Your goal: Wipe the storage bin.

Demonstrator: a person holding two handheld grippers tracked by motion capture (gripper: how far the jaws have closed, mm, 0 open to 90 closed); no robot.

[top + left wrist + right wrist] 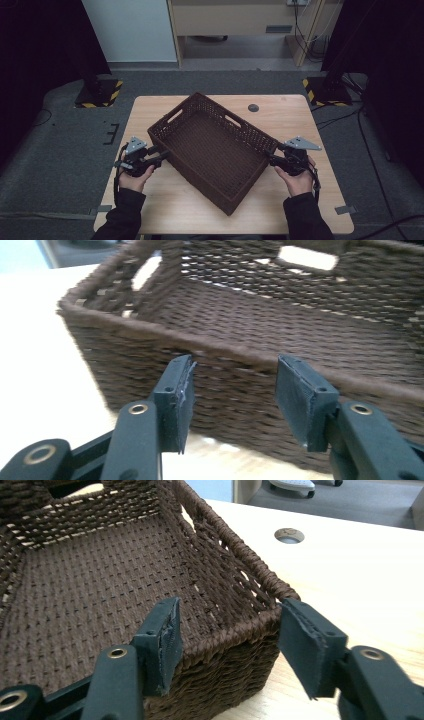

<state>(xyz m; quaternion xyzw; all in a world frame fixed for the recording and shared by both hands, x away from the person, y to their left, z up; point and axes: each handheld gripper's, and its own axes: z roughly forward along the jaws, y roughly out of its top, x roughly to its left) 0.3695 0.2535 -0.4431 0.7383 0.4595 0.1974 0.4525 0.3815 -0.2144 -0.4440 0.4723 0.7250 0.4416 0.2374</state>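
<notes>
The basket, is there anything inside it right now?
No, the basket shows only its bare woven floor in the high view, with nothing lying in it.

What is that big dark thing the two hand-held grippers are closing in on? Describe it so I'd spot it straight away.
Look at the light wooden table in the middle of the room. Lying skewed across its centre, between the left gripper and the right gripper, is a woven basket. It is dark brown, rectangular and shallow, with handle slots cut in its sides, far larger than the small round grommet beyond it.
</notes>
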